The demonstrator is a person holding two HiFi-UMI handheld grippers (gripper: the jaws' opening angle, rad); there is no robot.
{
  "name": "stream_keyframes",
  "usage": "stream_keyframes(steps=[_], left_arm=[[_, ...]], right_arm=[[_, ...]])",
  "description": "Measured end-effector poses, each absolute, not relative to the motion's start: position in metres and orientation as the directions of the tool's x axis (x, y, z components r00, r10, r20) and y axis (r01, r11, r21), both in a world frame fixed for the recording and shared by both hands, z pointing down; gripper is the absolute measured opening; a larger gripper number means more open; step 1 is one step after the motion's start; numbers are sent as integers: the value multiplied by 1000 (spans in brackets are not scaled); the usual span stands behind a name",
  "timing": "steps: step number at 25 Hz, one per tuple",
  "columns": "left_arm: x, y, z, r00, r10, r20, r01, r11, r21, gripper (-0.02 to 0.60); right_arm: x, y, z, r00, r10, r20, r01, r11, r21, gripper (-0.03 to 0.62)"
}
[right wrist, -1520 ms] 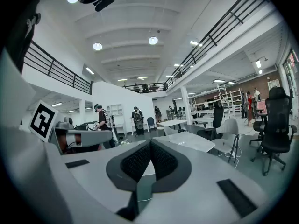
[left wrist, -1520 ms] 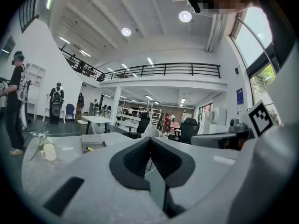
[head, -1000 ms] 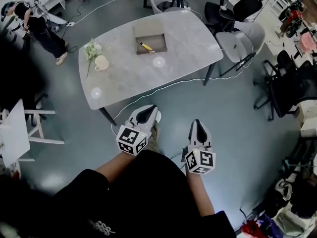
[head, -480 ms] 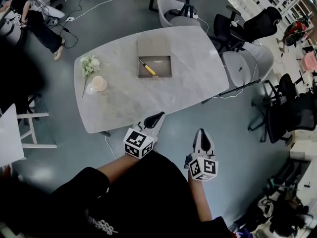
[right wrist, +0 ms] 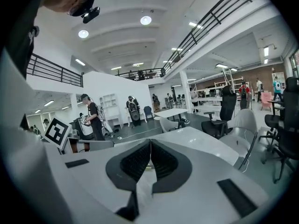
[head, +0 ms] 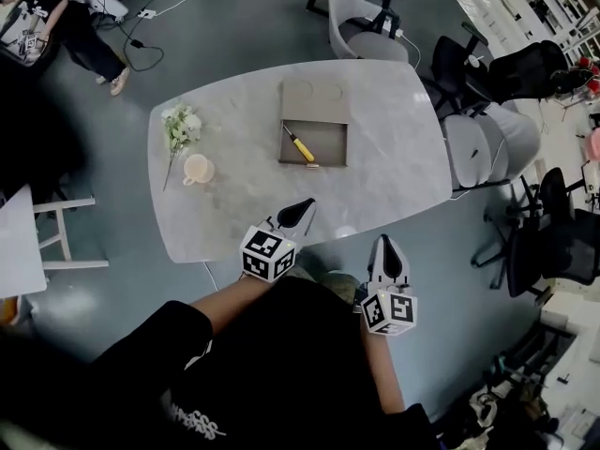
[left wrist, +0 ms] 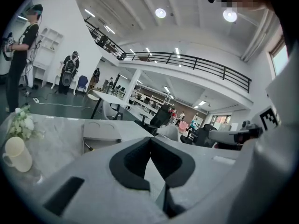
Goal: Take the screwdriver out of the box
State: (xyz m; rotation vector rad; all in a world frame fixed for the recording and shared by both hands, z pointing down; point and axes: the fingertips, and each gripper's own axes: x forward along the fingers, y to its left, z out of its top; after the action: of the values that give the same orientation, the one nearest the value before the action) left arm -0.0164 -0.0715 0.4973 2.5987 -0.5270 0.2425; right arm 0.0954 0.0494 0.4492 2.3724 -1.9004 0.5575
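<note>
An open grey box (head: 315, 141) lies near the middle of the marble table (head: 394, 148). Inside it, a screwdriver (head: 300, 145) with a yellow handle rests aslant by the left wall. My left gripper (head: 305, 206) is shut and empty, its tips over the table's near edge, well short of the box. My right gripper (head: 387, 244) is also shut and empty, and hangs over the floor just off that edge. In the left gripper view the jaws (left wrist: 150, 142) are pressed together, with the box (left wrist: 100, 135) ahead on the left. The right gripper's (right wrist: 150, 145) jaws likewise meet.
A cream cup (head: 198, 169) and a bunch of white flowers (head: 180, 126) sit on the table's left part. Grey and black chairs (head: 487, 143) stand along the right side. A cable (head: 211, 272) runs over the floor under the near edge. A person (head: 66, 26) stands at far left.
The table and box have come nearer in the head view. Both grippers moved forward together, still shut; the left one now reaches over the table's near edge.
</note>
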Motion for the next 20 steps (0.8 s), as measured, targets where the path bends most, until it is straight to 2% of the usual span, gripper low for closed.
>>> stream_keyframes(steps=[5, 10, 20], left_arm=[[-13, -119, 523, 851, -418, 318, -520, -760, 390, 17], [1, -166, 559, 767, -511, 388, -638, -678, 366, 17], [33, -257, 642, 515, -632, 580, -855, -427, 295, 18]], right_arm=[[116, 8, 455, 124, -943, 309, -962, -190, -195, 12], [131, -45, 472, 11, -953, 301, -969, -84, -231, 12], [194, -144, 508, -218, -915, 340, -938, 100, -333, 12]])
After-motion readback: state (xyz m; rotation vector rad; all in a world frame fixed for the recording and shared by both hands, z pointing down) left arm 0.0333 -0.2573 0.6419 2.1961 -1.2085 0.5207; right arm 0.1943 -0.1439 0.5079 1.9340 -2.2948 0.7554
